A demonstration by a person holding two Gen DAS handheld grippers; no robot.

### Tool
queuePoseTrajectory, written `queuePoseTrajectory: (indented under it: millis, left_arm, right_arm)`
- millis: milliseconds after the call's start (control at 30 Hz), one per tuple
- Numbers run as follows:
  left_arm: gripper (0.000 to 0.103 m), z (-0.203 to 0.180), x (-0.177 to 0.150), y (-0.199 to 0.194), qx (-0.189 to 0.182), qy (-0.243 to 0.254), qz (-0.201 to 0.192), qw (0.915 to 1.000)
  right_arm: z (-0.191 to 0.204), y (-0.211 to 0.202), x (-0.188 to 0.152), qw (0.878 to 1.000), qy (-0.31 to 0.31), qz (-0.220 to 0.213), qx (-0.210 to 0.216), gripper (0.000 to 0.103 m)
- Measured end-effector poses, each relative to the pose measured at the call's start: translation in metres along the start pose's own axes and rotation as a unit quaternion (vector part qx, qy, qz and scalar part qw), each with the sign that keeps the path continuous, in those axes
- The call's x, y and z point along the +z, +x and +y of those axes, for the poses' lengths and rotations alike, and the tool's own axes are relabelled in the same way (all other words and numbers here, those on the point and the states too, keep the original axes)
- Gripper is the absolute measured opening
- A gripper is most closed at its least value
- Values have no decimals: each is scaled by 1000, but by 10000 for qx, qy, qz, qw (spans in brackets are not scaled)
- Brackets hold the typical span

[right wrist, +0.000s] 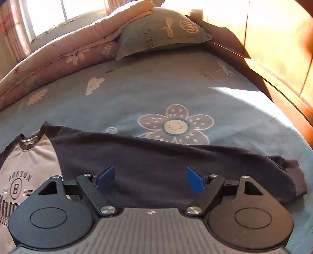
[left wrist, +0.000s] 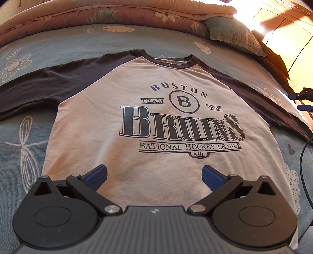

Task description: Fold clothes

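Shirt (left wrist: 137,121): flat on the bed (left wrist: 58,48), face up.
Left gripper (left wrist: 154,175): wide apart, empty, over the hem.
Right gripper (right wrist: 150,178): wide apart, empty, over the dark sleeve (right wrist: 156,168).
Risk: grabbing the bed cover too would bunch the fold.

The shirt (left wrist: 137,121) is running under the left gripper (left wrist: 154,175) body, so its hem is staying hidden. Left of the shirt's chest print, the sleeve (left wrist: 29,88) is getting cut off by the frame edge, cuff unseen. In the right wrist view the shirt (right wrist: 29,162) is showing only a corner, print cropped. Beyond the shirt, the pillow (right wrist: 162,33) lettering is reading only partly. The window (right wrist: 64,11) is blowing out white.
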State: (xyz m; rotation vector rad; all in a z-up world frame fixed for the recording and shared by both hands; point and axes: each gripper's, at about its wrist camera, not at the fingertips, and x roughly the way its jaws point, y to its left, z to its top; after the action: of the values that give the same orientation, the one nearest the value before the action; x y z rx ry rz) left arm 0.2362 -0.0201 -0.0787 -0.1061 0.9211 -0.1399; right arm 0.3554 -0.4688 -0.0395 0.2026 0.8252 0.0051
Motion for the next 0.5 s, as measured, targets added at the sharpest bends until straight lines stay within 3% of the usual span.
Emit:
queuePoseTrajectory:
  millis: [67,133,300,400,500]
  left_arm:
    - [102,6,1,-6,64,98,-58,9999]
    - [102,11,3,-10,121,272,-76,9995]
    - [102,26,10,-18,347,899,-159,9952]
    - [102,38,11,-21,352,955,-208,9946]
    - [102,49,8,-23,186,789,-237,9964]
  right_arm:
    - [50,18,11,9988,-220,96,431,86]
    - [99,45,15,9971,-475,254,534,86]
    - [183,121,14,9959,-806,381,124,86]
    - [200,163,15,9966,-707,216,-374,87]
    - [205,191,25,9970,-546,23,-552,103]
